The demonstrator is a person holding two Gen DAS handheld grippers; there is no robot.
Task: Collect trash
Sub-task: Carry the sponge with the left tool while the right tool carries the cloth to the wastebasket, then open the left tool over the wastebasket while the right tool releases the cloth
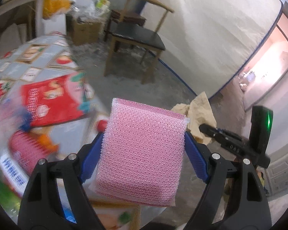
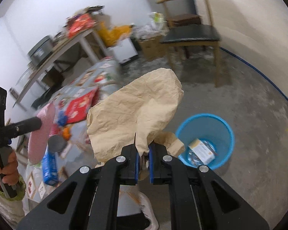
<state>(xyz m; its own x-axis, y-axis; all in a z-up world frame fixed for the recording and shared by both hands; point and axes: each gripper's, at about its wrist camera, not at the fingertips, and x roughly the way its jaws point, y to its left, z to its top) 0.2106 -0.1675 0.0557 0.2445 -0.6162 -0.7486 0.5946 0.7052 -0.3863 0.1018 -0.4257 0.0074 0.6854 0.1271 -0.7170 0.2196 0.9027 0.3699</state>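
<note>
A: Sponge (image 1: 142, 151), where?
B: Pink, pinched between left gripper (image 1: 144, 153) pads, held above the table (image 1: 48, 57) edge.
A: Right gripper (image 2: 143, 157)?
B: Jaws pressed onto crumpled paper (image 2: 134, 111), held in the air, left of the bin (image 2: 205, 140).
A: Bin contents?
B: Small box (image 2: 201, 150), on the bottom.

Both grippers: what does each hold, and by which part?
Left gripper clamps the pink scouring pad by its two side edges. Right gripper pinches the crumpled brown paper at its bottom edge.
</note>
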